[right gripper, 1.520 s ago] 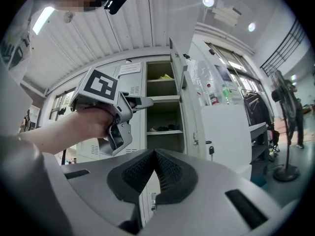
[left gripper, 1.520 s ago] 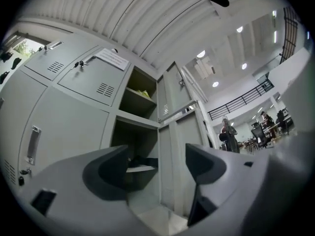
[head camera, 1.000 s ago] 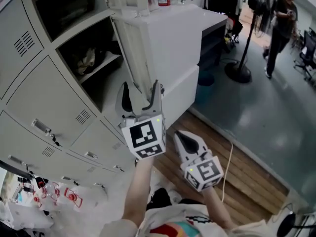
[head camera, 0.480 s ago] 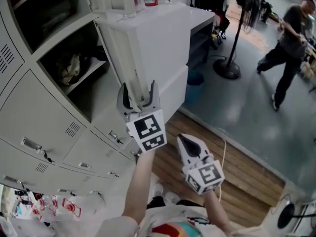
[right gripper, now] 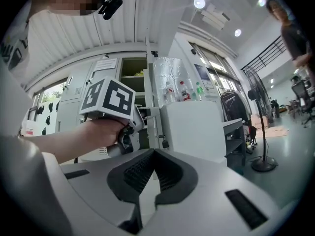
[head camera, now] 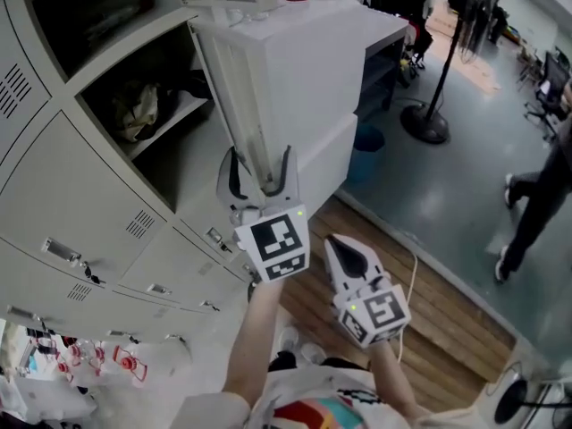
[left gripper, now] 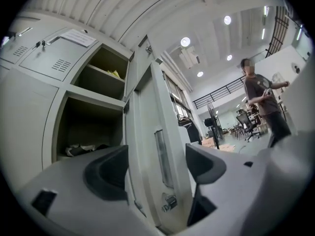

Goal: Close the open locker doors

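My left tongs (head camera: pixel 259 161), spread, have closed in to straddle the pale grey metal locker door (left gripper: pixel 147 132); it hasn't swung yet. Right tongs (right gripper: pixel 153 170) pressed together, idle alongside.

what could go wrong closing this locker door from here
The left hand-held gripper is open, with the door edge between its jaws but not clamped, so the door might slip free or pinch a jaw as it swings shut. The crumpled items in the open compartment could stop a door shutting fully.
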Action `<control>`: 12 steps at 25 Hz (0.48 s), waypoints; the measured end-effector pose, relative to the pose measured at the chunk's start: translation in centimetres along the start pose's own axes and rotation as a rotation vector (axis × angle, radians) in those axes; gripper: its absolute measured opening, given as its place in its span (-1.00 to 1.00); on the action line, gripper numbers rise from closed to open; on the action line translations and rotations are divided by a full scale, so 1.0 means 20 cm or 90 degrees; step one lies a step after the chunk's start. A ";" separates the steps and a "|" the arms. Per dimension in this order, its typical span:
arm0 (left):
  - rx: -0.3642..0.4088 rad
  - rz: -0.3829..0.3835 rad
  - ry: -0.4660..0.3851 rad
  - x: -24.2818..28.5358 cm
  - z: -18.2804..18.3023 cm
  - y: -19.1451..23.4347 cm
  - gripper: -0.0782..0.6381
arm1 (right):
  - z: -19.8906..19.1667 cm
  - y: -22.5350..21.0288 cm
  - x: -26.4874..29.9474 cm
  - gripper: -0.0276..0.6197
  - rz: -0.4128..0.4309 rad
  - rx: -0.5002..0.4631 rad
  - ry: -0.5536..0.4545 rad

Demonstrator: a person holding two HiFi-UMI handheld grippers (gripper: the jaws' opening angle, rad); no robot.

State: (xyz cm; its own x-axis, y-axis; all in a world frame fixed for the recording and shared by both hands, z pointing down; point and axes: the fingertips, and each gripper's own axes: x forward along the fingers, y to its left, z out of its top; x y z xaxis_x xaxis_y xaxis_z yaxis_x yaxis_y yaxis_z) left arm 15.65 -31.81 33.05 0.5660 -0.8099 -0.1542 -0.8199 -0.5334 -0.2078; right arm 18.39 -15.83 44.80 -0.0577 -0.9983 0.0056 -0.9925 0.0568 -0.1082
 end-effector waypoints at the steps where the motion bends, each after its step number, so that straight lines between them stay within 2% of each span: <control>1: 0.010 0.004 0.000 -0.02 0.00 0.02 0.19 | 0.00 0.02 0.01 -0.90 0.008 0.000 0.001; 4: 0.021 0.022 0.003 -0.06 0.00 0.09 0.19 | -0.01 0.07 0.05 -0.90 0.035 -0.001 0.008; 8: 0.000 0.053 0.004 -0.11 -0.02 0.18 0.19 | 0.00 0.14 0.08 -0.90 0.074 -0.003 0.010; 12: 0.003 0.098 0.020 -0.17 -0.04 0.31 0.19 | -0.02 0.21 0.10 -0.90 0.117 0.001 0.016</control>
State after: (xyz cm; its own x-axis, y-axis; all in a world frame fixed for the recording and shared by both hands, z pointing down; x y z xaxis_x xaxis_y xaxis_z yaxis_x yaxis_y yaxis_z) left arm 8.59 -32.54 33.07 0.4312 -0.8891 -0.1539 -0.8961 -0.4020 -0.1879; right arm 14.16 -17.55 44.78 -0.2406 -0.9706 0.0101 -0.9648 0.2380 -0.1116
